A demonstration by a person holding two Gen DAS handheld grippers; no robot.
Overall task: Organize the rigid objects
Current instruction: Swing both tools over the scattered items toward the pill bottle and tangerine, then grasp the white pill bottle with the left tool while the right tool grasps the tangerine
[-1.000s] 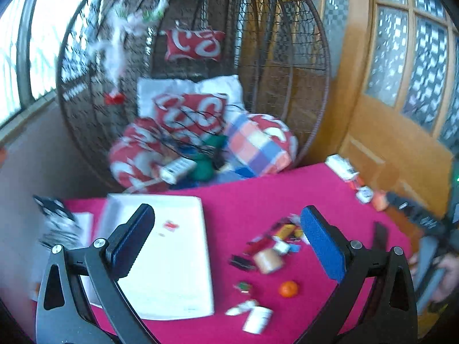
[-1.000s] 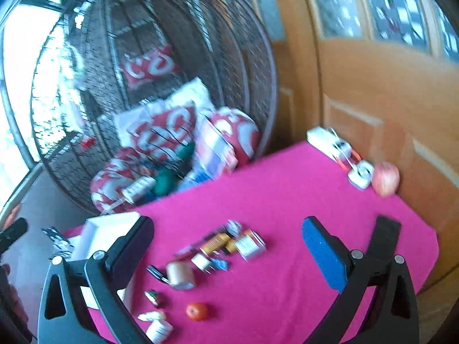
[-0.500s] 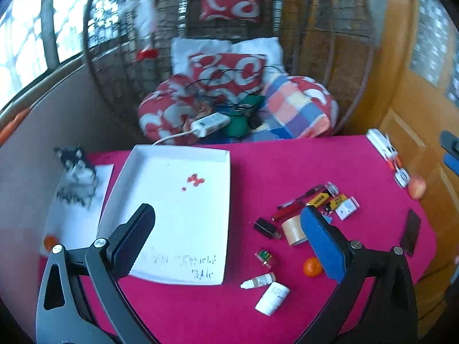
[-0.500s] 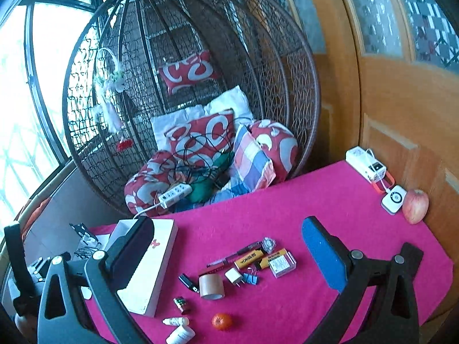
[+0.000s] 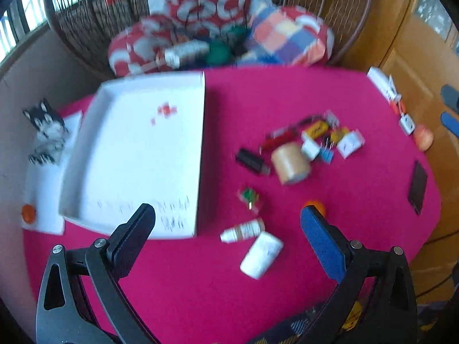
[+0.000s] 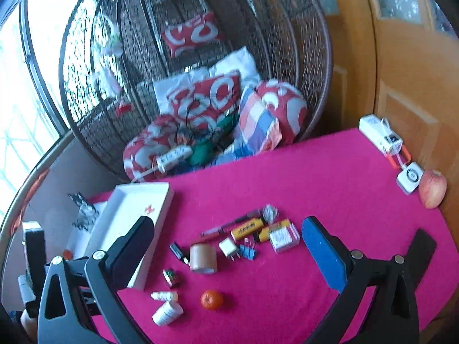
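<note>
On the magenta surface (image 6: 330, 177), small rigid items (image 6: 246, 235) lie clustered beside your white tray (image 5: 137, 149), with a tape roll (image 5: 291, 159), an orange (image 6: 211, 299) and two white bottles (image 5: 252, 243) nearby. Your left hand-held gripper (image 5: 228, 223) and right hand-held gripper (image 6: 228, 235) hover spread, holding nothing. Behind stands a wicker hanging chair (image 6: 258, 43) with cushions and a wooden door (image 6: 416, 71). Handwriting on the tray is blurred beyond reading.

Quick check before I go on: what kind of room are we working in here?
Likely a home sunroom or enclosed balcony: a wicker hanging chair full of cushions, a big window beside it, and a wooden door behind the pink-covered table.
</note>
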